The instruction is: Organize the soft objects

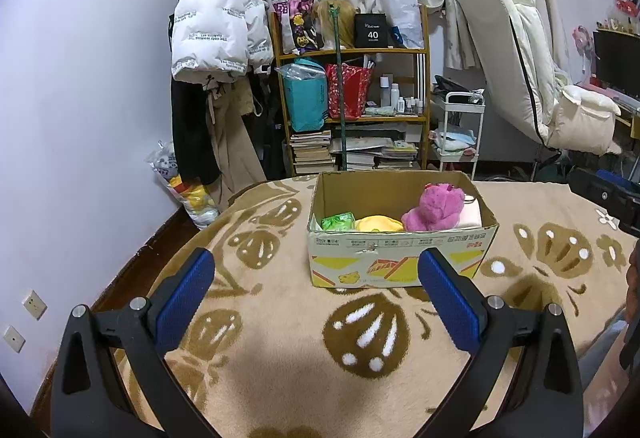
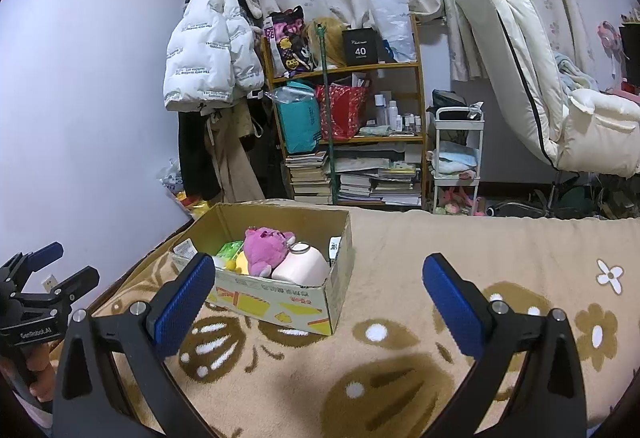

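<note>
- Left wrist view: the left gripper (image 1: 316,290), its blue-padded fingers (image 1: 186,298) spread wide and holding nothing, hangs over a beige fleece blanket with brown shell and flower patterns (image 1: 280,358), short of the near wall of an open brown cardboard box with yellow printed panels (image 1: 396,258).
- Inside the box, along its near wall from left to right: a green plastic-wrapped pack (image 1: 338,221), a yellow soft toy (image 1: 379,224), a pink plush bear (image 1: 434,209) and a pale pink cushion-like item (image 1: 472,216) against the right wall.
- Bare blanket lies on every visible side of the box; the blanket's left edge drops to a dark floor strip beside the lilac wall (image 1: 60,118).
- Right wrist view: the right gripper (image 2: 318,292), jaws likewise spread and empty, points past the box's right corner, with broad open blanket ahead and to its right.
- Left gripper shows at that view's left edge, well apart from the box.
- Beyond the blanket's far edge stand a cluttered wooden shelf unit (image 1: 352,118) and a white rolling cart (image 2: 458,166).
</note>
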`<state>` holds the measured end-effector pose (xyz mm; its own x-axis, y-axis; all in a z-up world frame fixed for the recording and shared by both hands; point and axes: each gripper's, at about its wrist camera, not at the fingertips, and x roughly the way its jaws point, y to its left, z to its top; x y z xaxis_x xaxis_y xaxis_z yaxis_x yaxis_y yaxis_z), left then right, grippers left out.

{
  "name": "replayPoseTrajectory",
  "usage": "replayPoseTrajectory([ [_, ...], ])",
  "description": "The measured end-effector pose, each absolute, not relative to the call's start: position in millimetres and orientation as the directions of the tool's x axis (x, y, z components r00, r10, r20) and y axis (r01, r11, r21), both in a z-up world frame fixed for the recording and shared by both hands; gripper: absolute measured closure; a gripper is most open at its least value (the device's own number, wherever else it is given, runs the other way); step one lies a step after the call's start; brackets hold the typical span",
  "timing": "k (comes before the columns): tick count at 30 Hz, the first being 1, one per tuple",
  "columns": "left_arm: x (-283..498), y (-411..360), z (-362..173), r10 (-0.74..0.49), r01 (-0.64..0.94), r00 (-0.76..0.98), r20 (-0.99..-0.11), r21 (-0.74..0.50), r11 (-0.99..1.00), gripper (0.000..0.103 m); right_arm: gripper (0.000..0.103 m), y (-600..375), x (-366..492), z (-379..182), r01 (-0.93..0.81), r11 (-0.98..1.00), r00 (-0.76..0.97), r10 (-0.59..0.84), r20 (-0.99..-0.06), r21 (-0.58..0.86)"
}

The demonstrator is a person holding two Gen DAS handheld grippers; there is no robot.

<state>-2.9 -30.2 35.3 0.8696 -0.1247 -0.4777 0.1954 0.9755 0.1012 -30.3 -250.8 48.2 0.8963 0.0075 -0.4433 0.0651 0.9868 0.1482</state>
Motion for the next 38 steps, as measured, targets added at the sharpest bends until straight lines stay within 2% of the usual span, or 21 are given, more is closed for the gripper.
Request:
replayPoseTrajectory([
  [38,-0.9,-33.9,30.6,-0.146,0.213,0.851,-0.504,0.079,0.974,0.002,0.000,-257.3,-30.6,48.4,0.062,0.987,0.896,0.011,-0.445,0.149],
])
